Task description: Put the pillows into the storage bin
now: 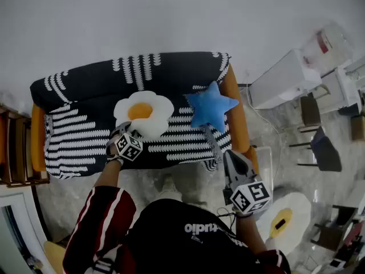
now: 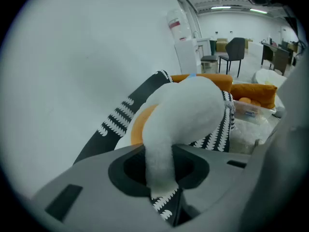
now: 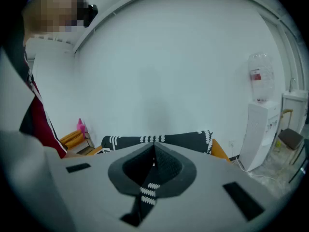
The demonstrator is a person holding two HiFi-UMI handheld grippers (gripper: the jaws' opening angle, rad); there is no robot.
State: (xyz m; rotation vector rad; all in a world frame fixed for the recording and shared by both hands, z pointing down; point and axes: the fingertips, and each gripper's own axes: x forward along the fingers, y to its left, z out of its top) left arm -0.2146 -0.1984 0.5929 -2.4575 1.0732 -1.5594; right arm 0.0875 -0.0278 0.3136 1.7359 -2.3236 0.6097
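Observation:
A fried-egg pillow (image 1: 144, 112), white with a yellow centre, hangs over the sofa seat, and my left gripper (image 1: 121, 135) is shut on its white rim. In the left gripper view the pillow (image 2: 186, 112) bulges out above my left gripper (image 2: 159, 173). A blue star pillow (image 1: 210, 104) leans on the sofa's right end. My right gripper (image 1: 227, 153) is shut on a strip of the black-and-white sofa cover (image 1: 213, 144), which also shows between the jaws of my right gripper (image 3: 153, 161). A clear storage bin (image 1: 264, 160) stands right of the sofa. A second egg pillow (image 1: 284, 216) lies lower right.
The orange sofa (image 1: 239, 119) under its patterned cover (image 1: 85, 133) stands against a white wall. A white appliance (image 1: 283, 79) and dark chairs (image 1: 320, 148) are to the right. Wooden shelving (image 1: 12, 147) is at the left.

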